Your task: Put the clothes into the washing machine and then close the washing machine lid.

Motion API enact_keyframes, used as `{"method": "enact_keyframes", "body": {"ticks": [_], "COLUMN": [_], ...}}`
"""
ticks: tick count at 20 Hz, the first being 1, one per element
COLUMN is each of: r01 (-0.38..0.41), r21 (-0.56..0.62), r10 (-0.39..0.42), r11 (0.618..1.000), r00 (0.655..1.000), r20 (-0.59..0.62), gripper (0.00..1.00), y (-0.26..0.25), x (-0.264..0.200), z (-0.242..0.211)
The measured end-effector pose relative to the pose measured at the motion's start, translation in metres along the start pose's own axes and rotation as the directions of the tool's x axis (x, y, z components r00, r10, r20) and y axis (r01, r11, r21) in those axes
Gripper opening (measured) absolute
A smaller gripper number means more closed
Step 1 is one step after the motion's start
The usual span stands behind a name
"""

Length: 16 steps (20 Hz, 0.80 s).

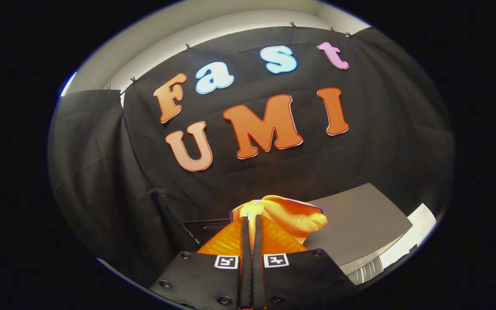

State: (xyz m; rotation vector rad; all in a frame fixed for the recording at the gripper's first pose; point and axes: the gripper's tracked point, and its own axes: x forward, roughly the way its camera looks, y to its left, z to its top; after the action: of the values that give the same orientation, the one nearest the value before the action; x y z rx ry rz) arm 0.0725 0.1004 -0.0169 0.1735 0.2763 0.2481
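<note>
Tool point(251, 221) clamped tight on orange clothes point(293, 217), bunched between and just ahead of the fingers, held up beside the grey washing machine lid point(359, 224). Could snag or slip loose, since cloth hangs off to one side

Claw point(251, 224) body is seen as two flat dark matte plates side by side, meeting at a narrow centre seam. Round screw heads point(185, 255) are set near the plate corners, with more along the lower edge. A square black-and-white fiducial marker point(226, 261) is fixed on the left plate beside the seam, a second marker point(276, 260) on the right plate. Two slim fingers point(244, 241) are run forward from the seam, close together and parallel, with ribbed inner faces near their base.
</note>
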Motion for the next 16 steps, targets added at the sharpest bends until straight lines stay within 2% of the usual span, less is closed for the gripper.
{"method": "enact_keyframes", "body": {"ticks": [7,16], "r01": [-0.086,-0.126], "r21": [-0.022,-0.008], "r10": [0.085,0.122], "r11": [0.996,0.992], "r00": [0.994,0.972], "r20": [-0.068,-0.201], "gripper": [0.08,0.08], "y": [0.090,0.124], "x": [0.016,0.099], "z": [-0.050,-0.127]}}
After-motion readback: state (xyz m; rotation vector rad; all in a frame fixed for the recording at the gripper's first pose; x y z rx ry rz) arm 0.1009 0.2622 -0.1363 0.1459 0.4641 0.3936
